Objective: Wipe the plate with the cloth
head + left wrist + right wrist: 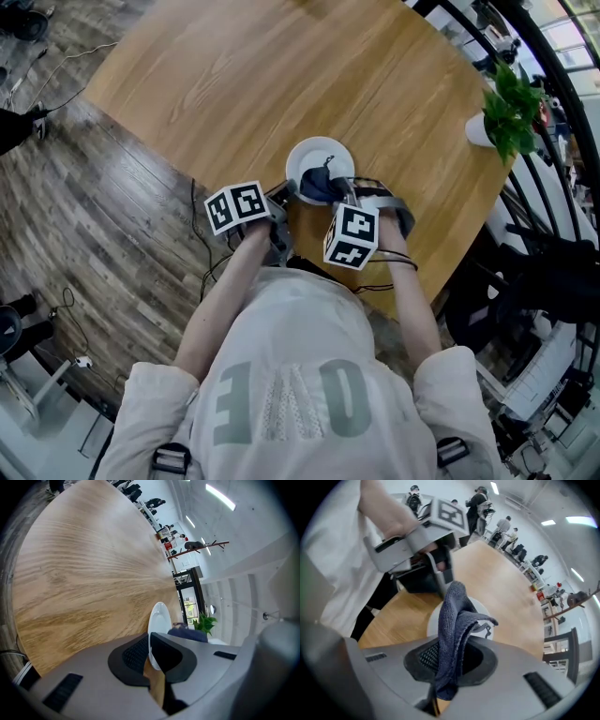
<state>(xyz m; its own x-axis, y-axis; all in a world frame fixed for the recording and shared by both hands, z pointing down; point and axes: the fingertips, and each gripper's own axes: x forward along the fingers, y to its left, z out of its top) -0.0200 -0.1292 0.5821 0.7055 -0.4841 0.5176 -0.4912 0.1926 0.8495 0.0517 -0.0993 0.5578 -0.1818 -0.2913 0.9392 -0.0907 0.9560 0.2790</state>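
1. Head view: the round white ceramic plate (309, 155) sits by the near edge of the pale wooden bench (234, 84). It holds only the dark blue terry cloth (323, 183), lying on its near half.
2. Left gripper view: the left gripper (149, 651) is clenched on the plate's near rim. Hard wiping could slip this thin pinch.
3. Right gripper view: the right gripper (450, 660) grasps the bunched cloth, which dragging could pull free.
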